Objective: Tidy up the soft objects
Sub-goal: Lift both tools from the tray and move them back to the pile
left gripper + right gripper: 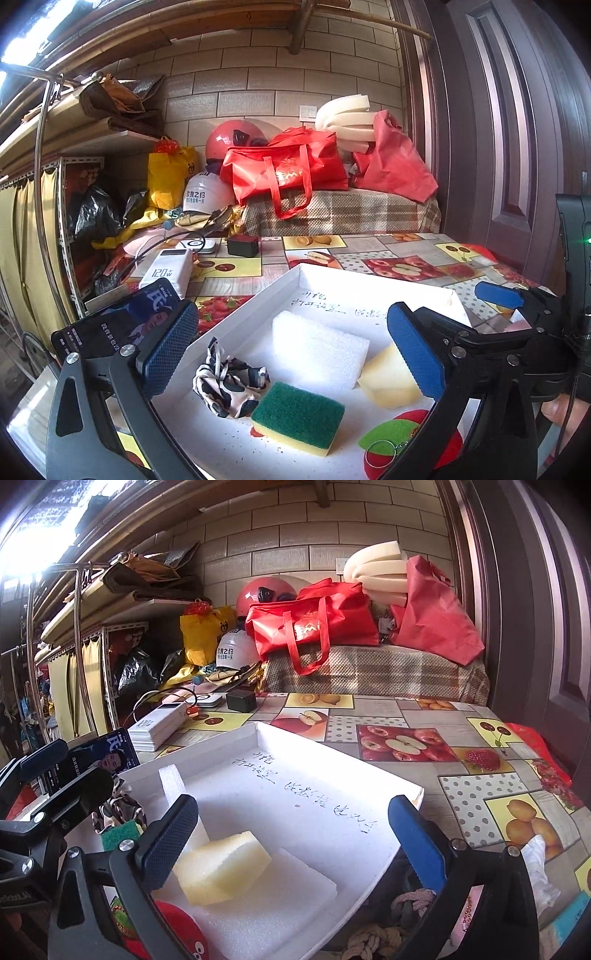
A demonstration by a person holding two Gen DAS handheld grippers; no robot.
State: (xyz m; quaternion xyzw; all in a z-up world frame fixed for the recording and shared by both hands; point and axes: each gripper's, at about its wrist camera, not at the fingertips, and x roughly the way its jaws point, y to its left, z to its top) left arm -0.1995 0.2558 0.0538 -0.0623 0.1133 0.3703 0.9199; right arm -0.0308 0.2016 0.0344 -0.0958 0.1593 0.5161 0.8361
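Observation:
A white tray (pixel 258 295) on the fruit-print tablecloth holds a white foam block (pixel 317 347), a pale yellow sponge (pixel 388 380), a green-and-yellow scouring sponge (pixel 295 417), a black-and-white patterned cloth (pixel 229 380) and a red plush with a green leaf (pixel 402 443). My left gripper (pixel 293 347) stands open above them, holding nothing. My right gripper (pixel 291 840) is open over the same tray (pixel 332 749). The yellow sponge (pixel 221 871) lies on a white foam slab (pixel 266 904) just below its left finger, not pinched. A knotted rope piece (pixel 406 901) and a white cloth (pixel 539 867) lie outside the tray.
A phone (pixel 122 325), a white power bank (pixel 170 269) and a black charger (pixel 242 245) lie left of and behind the tray. Red bags (pixel 288 170) and helmets are piled at the back wall. A dark door (pixel 517 129) closes off the right side.

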